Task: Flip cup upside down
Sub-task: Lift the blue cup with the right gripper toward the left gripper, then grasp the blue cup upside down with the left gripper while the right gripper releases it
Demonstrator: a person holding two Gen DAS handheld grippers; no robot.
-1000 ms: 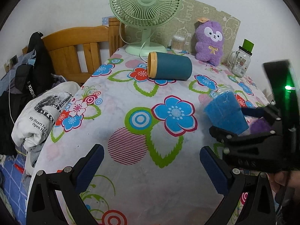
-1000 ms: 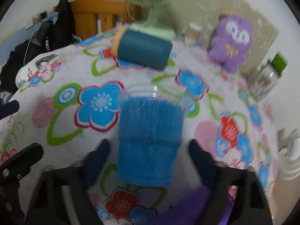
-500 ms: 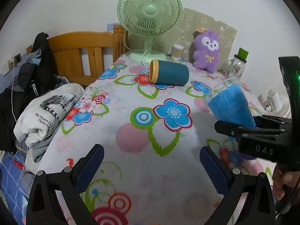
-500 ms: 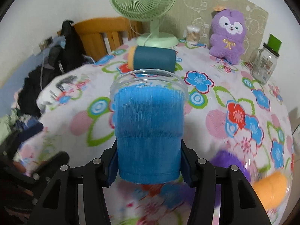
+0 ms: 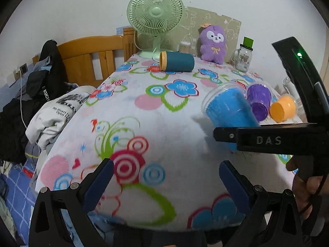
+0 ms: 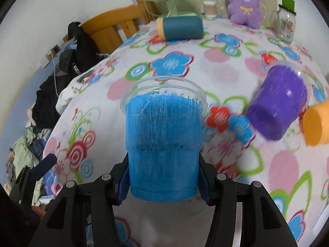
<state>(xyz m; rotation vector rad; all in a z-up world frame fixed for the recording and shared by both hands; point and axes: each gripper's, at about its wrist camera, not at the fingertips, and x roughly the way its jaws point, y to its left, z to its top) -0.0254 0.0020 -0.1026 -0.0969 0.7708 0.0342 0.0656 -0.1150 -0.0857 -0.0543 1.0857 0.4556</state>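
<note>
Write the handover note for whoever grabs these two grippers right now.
Right gripper: shut on the blue cup, lifted off the flowered tablecloth, rim tilted away.
Left gripper: open, empty, low near the table's front edge.
Purple cup and orange cup lie on their sides to the right.
Done: cup picked up.
Left: turn it rim-down, set it on the cloth, release.

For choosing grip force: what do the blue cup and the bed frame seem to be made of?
Blue cup: probably thin clear plastic with a fuzzy blue coating; the see-through rim shows above the blue. Held in the right tongs. Bed frame: varnished wood, by its orange grain and slats.
</note>
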